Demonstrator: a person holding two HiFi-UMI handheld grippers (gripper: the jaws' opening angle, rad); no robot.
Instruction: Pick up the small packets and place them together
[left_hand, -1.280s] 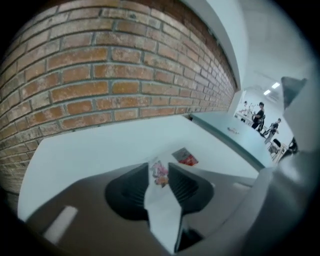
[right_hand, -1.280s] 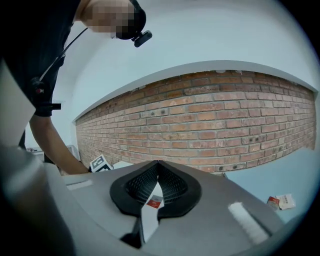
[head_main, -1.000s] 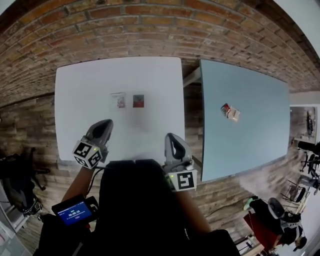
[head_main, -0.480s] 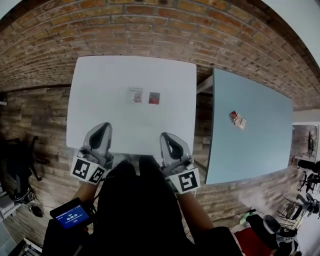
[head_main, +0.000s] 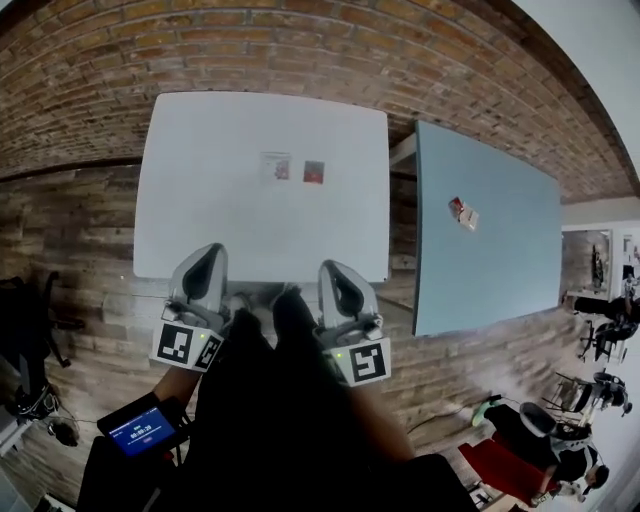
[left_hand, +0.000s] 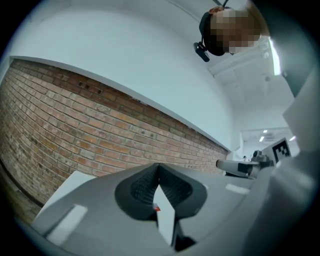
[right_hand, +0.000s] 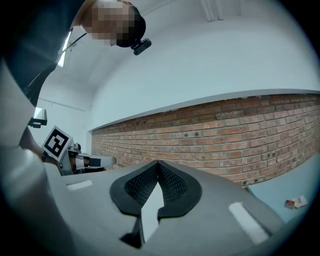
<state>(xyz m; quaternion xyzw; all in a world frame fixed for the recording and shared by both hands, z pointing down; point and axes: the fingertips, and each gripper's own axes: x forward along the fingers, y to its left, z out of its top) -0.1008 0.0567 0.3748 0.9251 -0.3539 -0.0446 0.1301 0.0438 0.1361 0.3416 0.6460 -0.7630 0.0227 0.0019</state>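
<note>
Head view: left gripper (head_main: 205, 252) and right gripper (head_main: 333, 268) clenched empty, we face a small pale packet (head_main: 275, 167) beside a small red packet (head_main: 314, 172); grasping needs opened jaws.

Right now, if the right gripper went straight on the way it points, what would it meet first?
Probably the red brick wall: the right gripper, held level, seems to clear the white rectangular table and pass right of the small red packet, though height is hard to judge.
</note>
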